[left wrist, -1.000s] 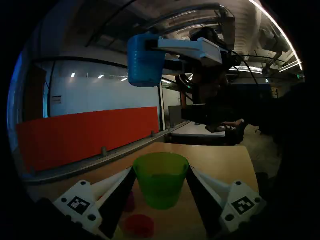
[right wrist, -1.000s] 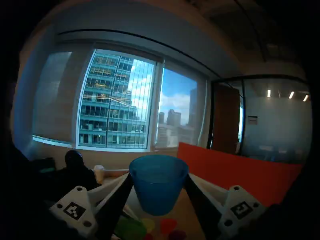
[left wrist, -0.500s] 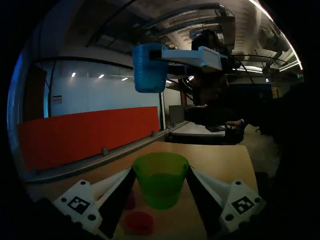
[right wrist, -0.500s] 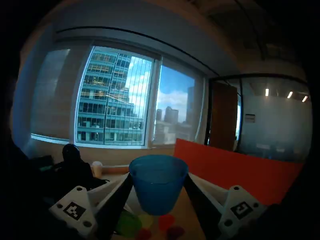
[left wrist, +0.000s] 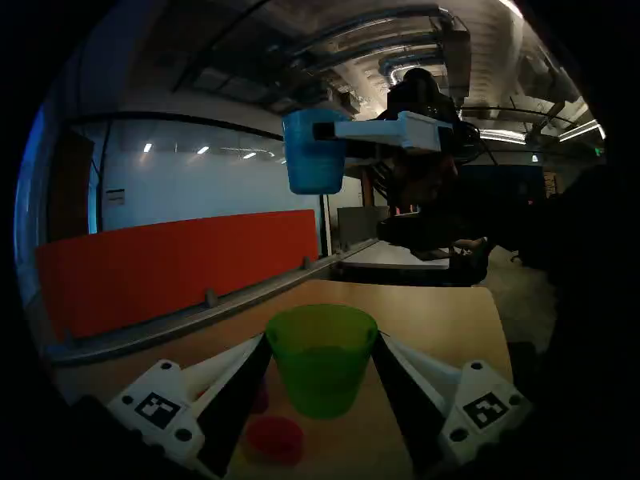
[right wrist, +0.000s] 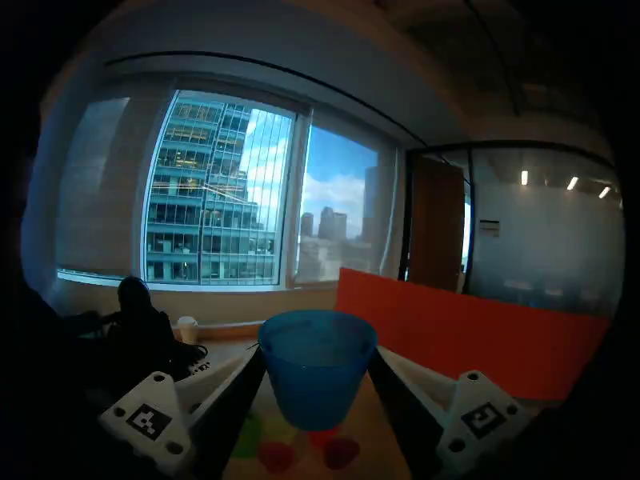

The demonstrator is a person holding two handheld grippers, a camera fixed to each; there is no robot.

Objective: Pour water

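My left gripper [left wrist: 320, 376] is shut on a translucent green cup [left wrist: 321, 358], held upright above the wooden table [left wrist: 448, 320]. In the right gripper view my right gripper [right wrist: 317, 376] is shut on a blue cup [right wrist: 318, 368], also upright. The left gripper view catches that same blue cup [left wrist: 314, 162] high up and farther off, pinched by the right gripper's white fingers [left wrist: 384, 132], with a person behind it in shadow. I cannot tell whether either cup holds water.
Coloured cups lie on the table below: red and pink ones [left wrist: 274, 438] under the green cup, green, red and yellow ones [right wrist: 276, 456] under the blue cup. An orange panel [left wrist: 176, 264] runs along the table's far side. A large window [right wrist: 216, 212] sits beyond.
In the left gripper view the blue cup and right gripper have drifted right and looks smaller. The right gripper view has swung, the window and orange panel sliding left. The green cup stays put.
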